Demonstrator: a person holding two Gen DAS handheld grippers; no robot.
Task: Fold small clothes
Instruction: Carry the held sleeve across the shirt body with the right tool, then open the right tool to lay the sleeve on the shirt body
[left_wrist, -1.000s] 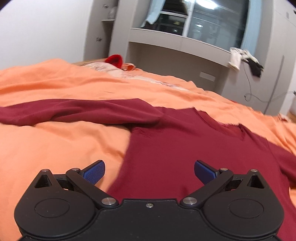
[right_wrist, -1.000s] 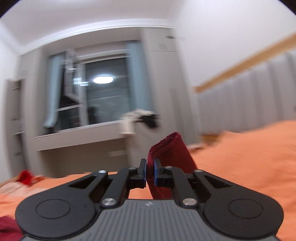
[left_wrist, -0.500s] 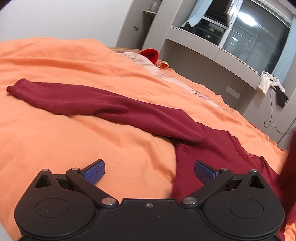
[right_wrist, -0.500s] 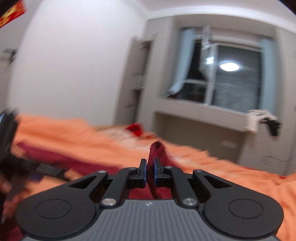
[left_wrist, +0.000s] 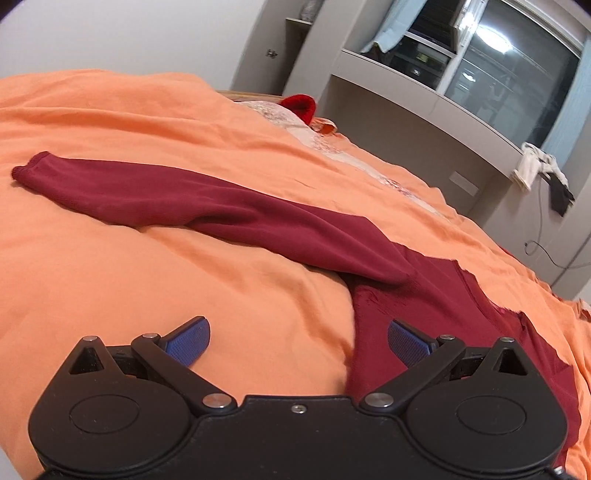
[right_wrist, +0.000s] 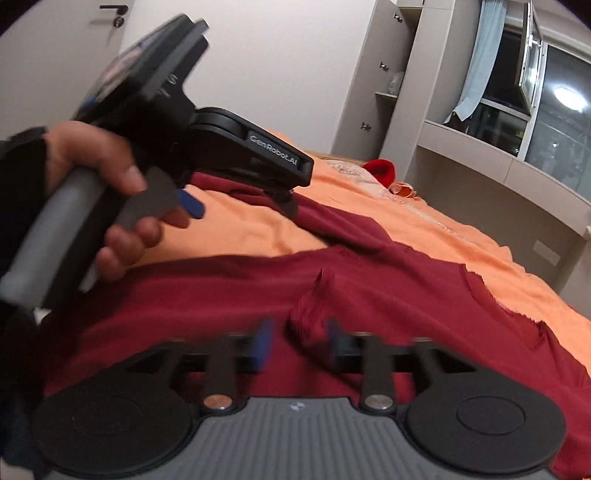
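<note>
Both grippers hang low over the bed. Left gripper (left_wrist: 297, 336) has its blue pads spread wide with nothing between them; one pad sits above bare sheet, the other above the dark red cloth. Right gripper (right_wrist: 297, 343) is blurred, its jaws parted, and a bunched cuff (right_wrist: 314, 314) of the maroon shirt (right_wrist: 369, 295) stands between the pads without being pinched.

An orange sheet (left_wrist: 147, 288) covers the bed, rumpled in soft folds. The shirt lies flat on it, body nearest the grippers, torn-looking neckline toward the window side. Its left sleeve (left_wrist: 207, 206) stretches long and straight away from the body toward the bed's far left edge, cuff at the far end.

In the right wrist view, a hand (right_wrist: 107, 195) grips the left tool's grey handle, and that tool's black body blocks part of the sleeve. At the bed's far edge sits a red item (left_wrist: 301, 105) on pale patterned fabric. Beyond are grey shelving, a dark window (left_wrist: 509, 59) with blue curtains, and clothes (left_wrist: 543, 173) draped on a ledge.
</note>
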